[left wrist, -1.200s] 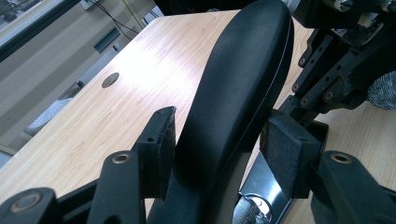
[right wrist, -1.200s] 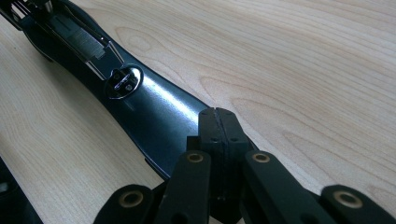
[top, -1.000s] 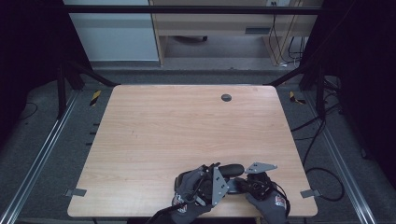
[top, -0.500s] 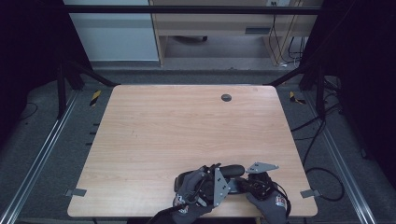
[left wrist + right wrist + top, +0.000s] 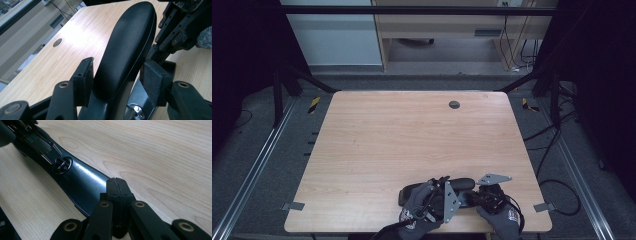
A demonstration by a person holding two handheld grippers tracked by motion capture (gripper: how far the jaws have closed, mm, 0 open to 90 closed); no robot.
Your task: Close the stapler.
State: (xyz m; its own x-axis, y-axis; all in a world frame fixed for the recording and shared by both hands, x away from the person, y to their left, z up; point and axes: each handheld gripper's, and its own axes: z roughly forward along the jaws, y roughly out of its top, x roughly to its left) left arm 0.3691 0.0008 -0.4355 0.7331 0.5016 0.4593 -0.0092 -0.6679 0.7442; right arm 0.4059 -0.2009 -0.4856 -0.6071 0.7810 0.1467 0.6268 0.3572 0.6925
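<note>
While the left gripper [image 5: 116, 75] straddled the black padded armrest [image 5: 127, 47] near the surface's [image 5: 377, 145] front edge, jaws apparently touching its sides, the right gripper [image 5: 117, 185], fully closed, rested against its base; any lifting or moving seemingly remained undone.

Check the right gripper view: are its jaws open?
No, the right gripper has its two black pads pressed flat together, beside the dark glossy object lying on the table.

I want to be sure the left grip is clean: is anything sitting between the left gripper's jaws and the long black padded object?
Nothing visible does. The left gripper straddles the long black padded object, one jaw on each side, with no other item between. The light wooden table lies behind it.
</note>
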